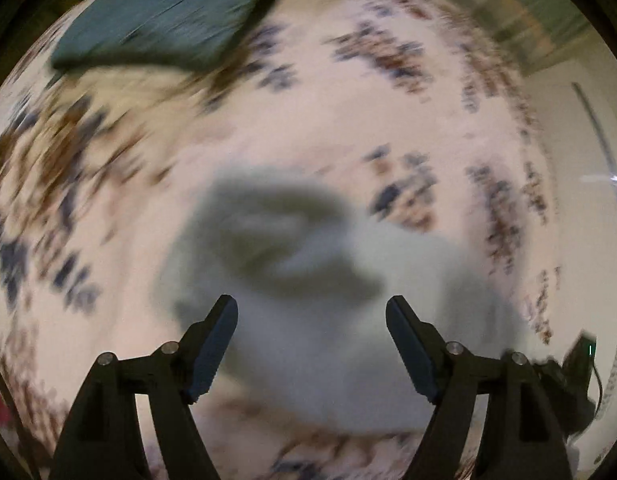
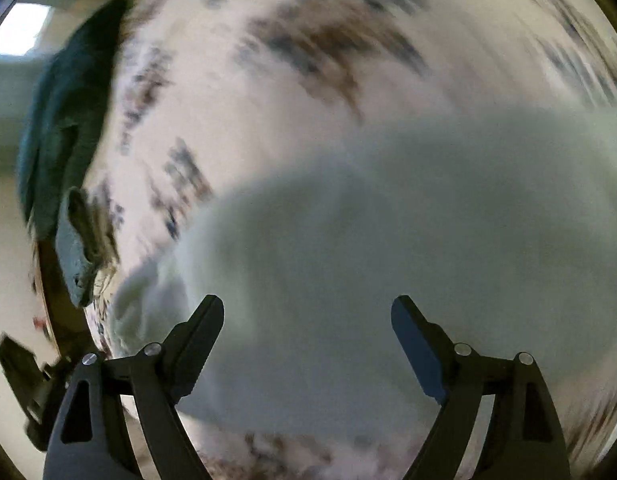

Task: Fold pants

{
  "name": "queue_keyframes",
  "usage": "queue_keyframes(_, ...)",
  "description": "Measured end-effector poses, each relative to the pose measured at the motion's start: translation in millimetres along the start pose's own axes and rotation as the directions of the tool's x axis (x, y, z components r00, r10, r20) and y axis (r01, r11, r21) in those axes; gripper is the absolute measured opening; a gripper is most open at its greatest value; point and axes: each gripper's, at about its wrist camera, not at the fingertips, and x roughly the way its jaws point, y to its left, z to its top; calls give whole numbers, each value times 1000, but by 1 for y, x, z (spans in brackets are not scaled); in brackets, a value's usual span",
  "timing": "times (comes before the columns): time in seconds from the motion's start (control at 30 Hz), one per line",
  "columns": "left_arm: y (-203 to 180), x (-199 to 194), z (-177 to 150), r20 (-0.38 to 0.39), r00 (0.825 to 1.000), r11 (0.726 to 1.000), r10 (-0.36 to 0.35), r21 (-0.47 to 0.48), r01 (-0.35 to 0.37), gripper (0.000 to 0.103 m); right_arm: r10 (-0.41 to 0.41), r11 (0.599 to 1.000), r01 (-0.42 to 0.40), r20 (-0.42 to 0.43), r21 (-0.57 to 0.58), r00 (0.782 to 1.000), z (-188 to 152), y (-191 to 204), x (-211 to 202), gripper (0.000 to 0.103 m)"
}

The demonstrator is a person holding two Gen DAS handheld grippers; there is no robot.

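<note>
Pale grey-white pants lie bunched on a patterned cloth, blurred by motion. In the left wrist view my left gripper is open, its fingers spread above the near part of the pants, holding nothing. In the right wrist view the pants fill the lower right as a broad pale mass. My right gripper is open over them and empty. Both views are heavily blurred, so folds and edges are unclear.
The surface is a pinkish-white cloth with brown and blue flecks. A dark teal folded garment lies at the far left; it also shows in the right wrist view. The other gripper's body shows at the right edge.
</note>
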Motion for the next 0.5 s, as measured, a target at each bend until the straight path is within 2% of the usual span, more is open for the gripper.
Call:
queue_keyframes(0.07, 27, 4, -15, -49, 999, 998, 10, -67, -13, 76, 9, 992, -3, -46, 126, 999, -35, -21, 6, 88)
queue_keyframes(0.13, 53, 7, -24, -78, 997, 987, -3, -157, -10, 76, 23, 971, -8, -61, 240, 998, -68, -45, 16, 83)
queue_keyframes(0.2, 67, 8, -28, -72, 997, 976, -33, -216, 17, 76, 63, 947, -45, -46, 317, 997, -85, -64, 26, 66)
queue_keyframes(0.23, 72, 14, -26, -72, 996, 972, -46, -232, 28, 76, 95, 931, -80, -27, 356, 995, -90, -74, 30, 64)
queue_keyframes(0.3, 75, 24, -21, -71, 994, 967, -78, -249, 58, 76, 103, 916, -94, -1, 391, 995, -93, -85, 39, 57)
queue_keyframes(0.33, 75, 32, -17, -79, 992, 965, -95, -251, 72, 76, 115, 907, -114, 23, 405, 993, -92, -90, 45, 57)
queue_keyframes(0.4, 73, 48, -12, -105, 990, 967, -92, -248, 63, 72, 113, 909, -107, 8, 404, 994, -87, -94, 60, 51)
queue_keyframes(0.43, 73, 56, -11, -108, 989, 964, -103, -255, 73, 57, 113, 897, -112, 24, 428, 993, -87, -99, 64, 46)
queue_keyframes(0.47, 73, 59, -12, -113, 990, 967, -87, -248, 57, 41, 106, 895, -104, 19, 434, 994, -88, -102, 64, 33)
queue_keyframes(0.5, 71, 59, -14, -109, 991, 972, -77, -230, 50, 40, 80, 893, -82, 22, 443, 997, -91, -104, 62, 17)
